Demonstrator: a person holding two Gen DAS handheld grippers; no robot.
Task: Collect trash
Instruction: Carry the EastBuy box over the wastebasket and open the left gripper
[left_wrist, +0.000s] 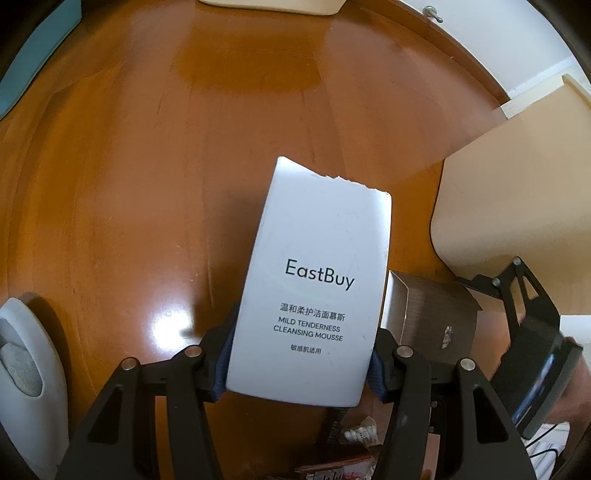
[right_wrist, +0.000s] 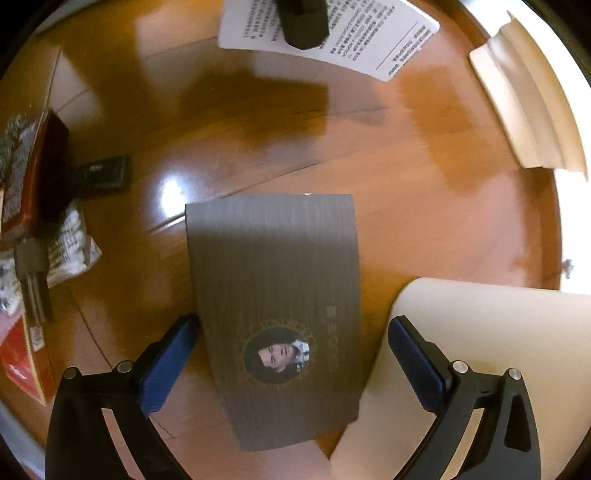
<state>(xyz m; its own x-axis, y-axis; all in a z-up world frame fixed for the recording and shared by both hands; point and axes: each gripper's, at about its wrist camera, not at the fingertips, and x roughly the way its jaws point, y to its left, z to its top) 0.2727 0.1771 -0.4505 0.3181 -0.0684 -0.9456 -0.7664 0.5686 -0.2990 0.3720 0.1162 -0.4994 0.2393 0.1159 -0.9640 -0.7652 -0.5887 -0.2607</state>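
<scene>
1. Two hand-held grippers are at work over a glossy wooden floor (left_wrist: 147, 184). The left hand-held gripper (left_wrist: 297, 363) is clamped on a white EastBuy box (left_wrist: 314, 280), its blue pads pressed against the box's two long sides near the lower end.
2. That white box points away from the camera; its far end is torn and ragged, and its printed face reads "Mild Tenderness Cleansing Mousse".
3. The right hand-held gripper (right_wrist: 291, 354) has its jaws spread wide. A brown box (right_wrist: 277, 295) with a round portrait printed on it lies between the blue pads; the left pad is at the box's edge, while the right pad stands clear of it.
4. In the left wrist view the brown box (left_wrist: 432, 314) shows just to the right of the white one, its open end facing up.
5. A cream panel (right_wrist: 480, 332) lies just right of the brown box, under the right finger.
6. Further out on the floor: crumpled wrappers and a red packet (right_wrist: 22, 365) at the left edge of the right wrist view, a small dark card (right_wrist: 105, 173) beyond them, and a grey slipper (left_wrist: 26, 350) at the left edge of the left wrist view.
</scene>
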